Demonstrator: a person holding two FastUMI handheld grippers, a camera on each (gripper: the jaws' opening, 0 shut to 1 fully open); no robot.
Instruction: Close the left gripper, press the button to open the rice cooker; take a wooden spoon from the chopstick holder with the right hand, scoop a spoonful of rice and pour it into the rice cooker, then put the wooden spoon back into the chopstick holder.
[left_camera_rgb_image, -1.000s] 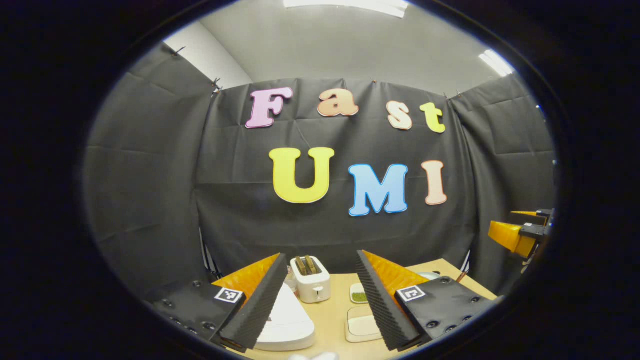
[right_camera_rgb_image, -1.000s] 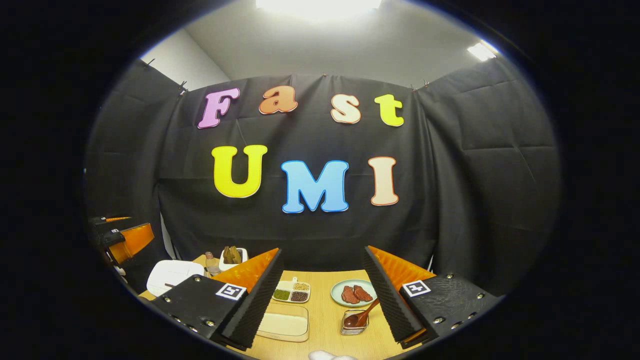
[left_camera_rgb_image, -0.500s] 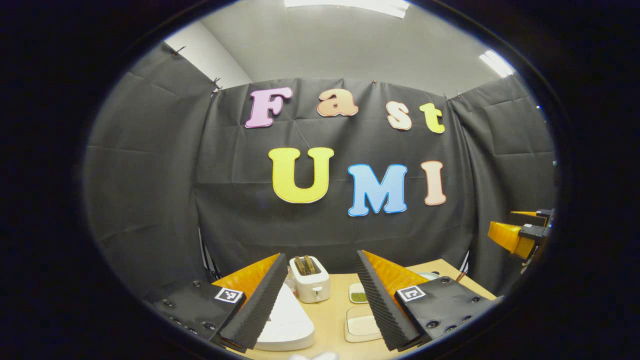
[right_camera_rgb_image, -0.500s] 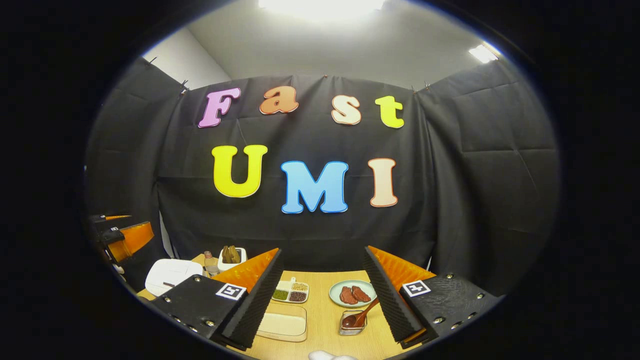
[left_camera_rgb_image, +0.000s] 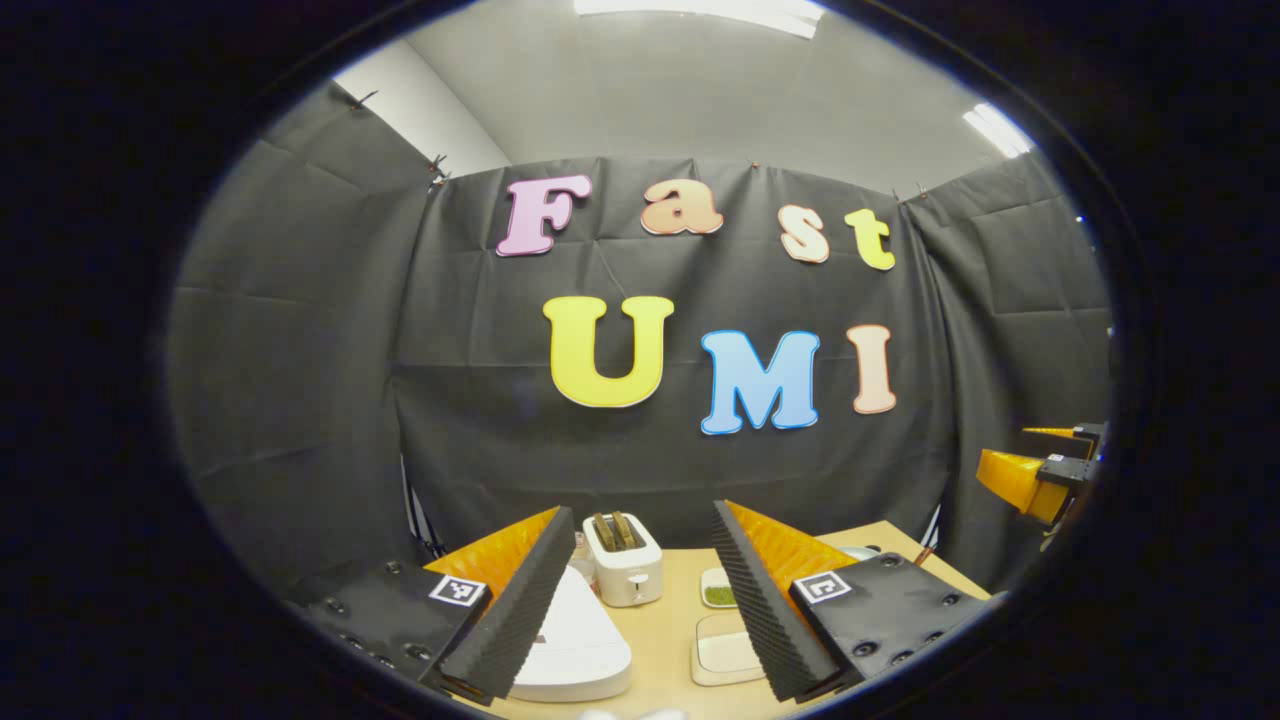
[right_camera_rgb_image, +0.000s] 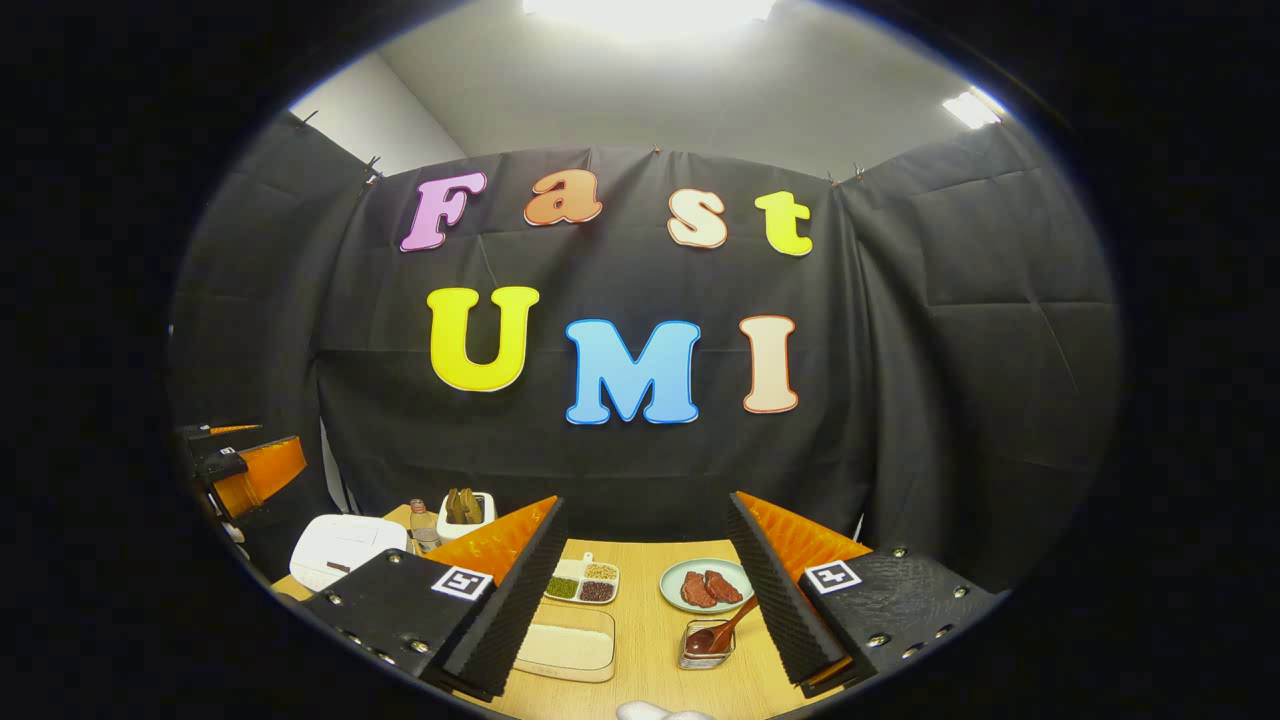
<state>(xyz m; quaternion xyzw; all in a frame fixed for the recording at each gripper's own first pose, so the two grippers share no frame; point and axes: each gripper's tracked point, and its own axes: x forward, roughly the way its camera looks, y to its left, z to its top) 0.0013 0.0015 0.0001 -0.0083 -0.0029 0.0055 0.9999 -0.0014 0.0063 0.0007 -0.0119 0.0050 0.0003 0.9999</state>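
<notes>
The cooker (left_camera_rgb_image: 575, 640) sits lid-down below the left gripper (left_camera_rgb_image: 640, 610), whose jaws gape, not yet clenched for pressing. The right gripper (right_camera_rgb_image: 645, 610), jaws likewise released, hangs above the spoon (right_camera_rgb_image: 722, 633), propped handle-up in its holder (right_camera_rgb_image: 708, 645) for grabbing.

Toaster (left_camera_rgb_image: 624, 572), meat plate (right_camera_rgb_image: 706, 586), grain tray (right_camera_rgb_image: 582, 582).

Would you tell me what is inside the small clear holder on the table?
A wooden spoon stands in the clear holder, bowl down and handle leaning out to the right. The holder's bottom is hidden behind the bowl.

Glossy white plastic rice cooker (left_camera_rgb_image: 575, 645) on matt wooden table (right_camera_rgb_image: 650, 640).
</notes>
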